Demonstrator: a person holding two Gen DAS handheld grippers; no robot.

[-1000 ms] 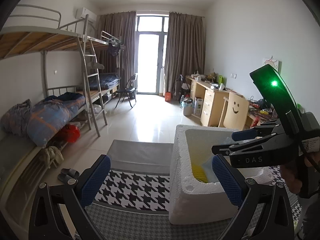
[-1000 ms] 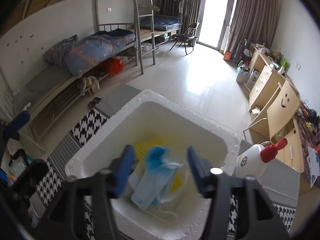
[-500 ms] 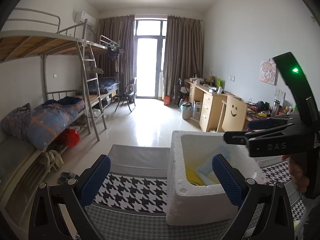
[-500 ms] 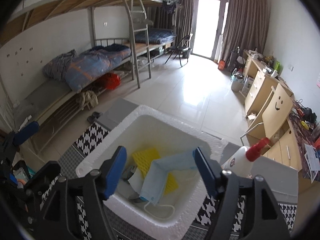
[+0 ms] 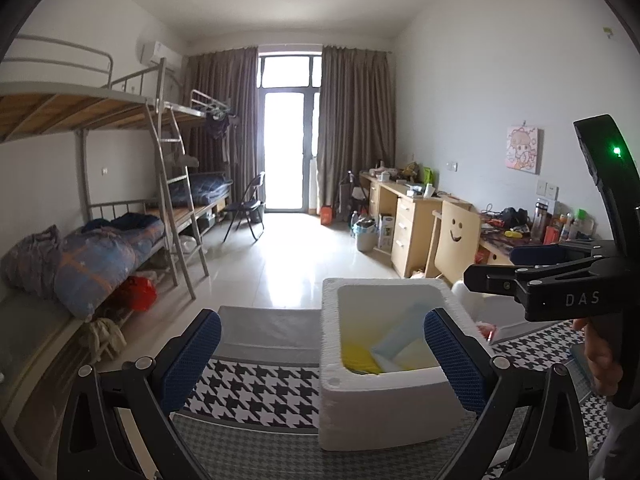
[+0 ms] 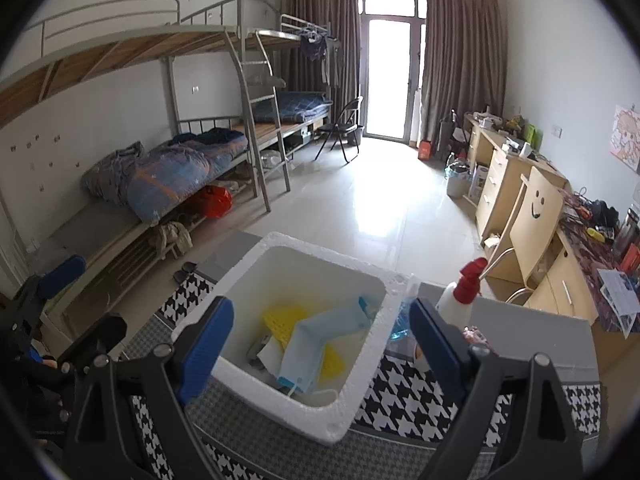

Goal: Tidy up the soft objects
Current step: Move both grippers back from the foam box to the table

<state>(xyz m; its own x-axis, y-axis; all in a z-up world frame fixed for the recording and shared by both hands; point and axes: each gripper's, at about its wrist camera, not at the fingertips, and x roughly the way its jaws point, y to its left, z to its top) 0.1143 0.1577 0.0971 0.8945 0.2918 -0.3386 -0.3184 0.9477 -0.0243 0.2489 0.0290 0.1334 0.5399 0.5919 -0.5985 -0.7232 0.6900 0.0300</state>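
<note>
Both of your tools stand released and empty. The right gripper [image 6: 322,336] hangs above the white foam box [image 6: 362,390] with its blue pads spread wide and nothing between them; the left gripper [image 5: 320,354] is likewise splayed, level with the near wall of that box and holding nothing.

The soft items are inside. A light blue face mask [image 6: 310,350] lies folded across a yellow sponge [image 6: 282,318], with its ear loop trailing toward the near wall, and a pale sheet sits beside them. From the left wrist view the mask [image 5: 400,344] and the yellow piece [image 5: 356,356] rest low against the far side of the interior.

Risks, as I judge them:

- The box looks light and sits on a houndstooth mat [image 6: 404,398] — a pad catching its rim on the way in or out could drag or tip it.
- The mask loop lies loose; a finger passing through the box could snag it and lift the mask out again.
- A spray bottle with a red trigger [image 6: 460,296] stands just beside the far right corner of the box, next to a blue-tinted bottle [image 6: 404,320]. Any sideways sweep of your right tool could knock either over.
- Your two tools are near each other over one small opening — reaching in together invites a collision
</note>
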